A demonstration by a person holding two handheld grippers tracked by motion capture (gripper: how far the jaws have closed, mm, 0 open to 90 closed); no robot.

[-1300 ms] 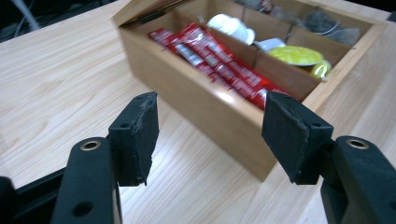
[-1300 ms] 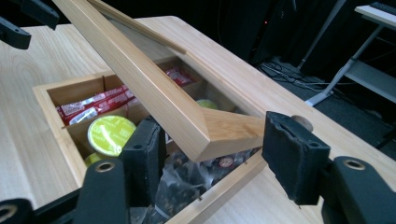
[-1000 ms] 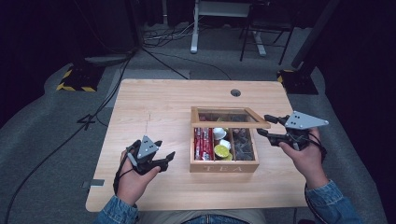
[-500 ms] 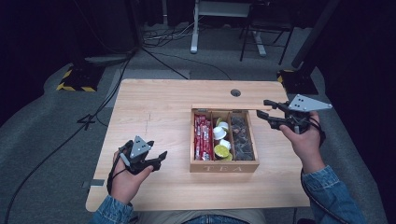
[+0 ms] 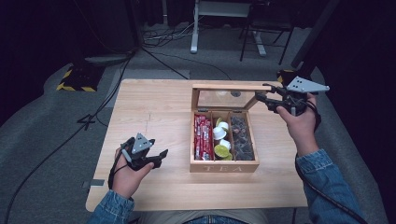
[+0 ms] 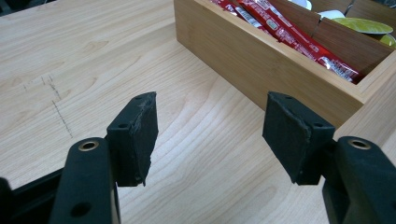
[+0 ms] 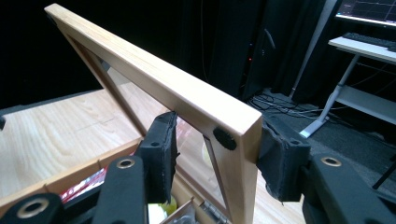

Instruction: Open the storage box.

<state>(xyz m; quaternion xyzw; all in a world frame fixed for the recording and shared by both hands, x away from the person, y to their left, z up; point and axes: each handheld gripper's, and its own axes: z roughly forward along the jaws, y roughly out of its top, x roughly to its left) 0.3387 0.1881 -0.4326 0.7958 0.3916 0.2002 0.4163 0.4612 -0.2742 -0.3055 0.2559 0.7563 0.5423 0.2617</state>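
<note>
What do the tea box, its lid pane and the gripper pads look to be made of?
Tea box: light wood, grain visible, probably smooth-finished. Lid: the same wood framing a clear pane, glass or plastic, which I cannot tell. Right gripper pads: matte black foam or rubber, with ragged edges.

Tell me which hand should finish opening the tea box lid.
Right. Its tongs already straddle the corner of the raised lid. The left tongs are open above the bare table, short of the box.

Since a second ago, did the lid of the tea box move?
Yes. The lid has swung up and back from the box, now standing nearly upright at its far edge, with the right gripper holding its corner, its jaws having just been closing.
</note>
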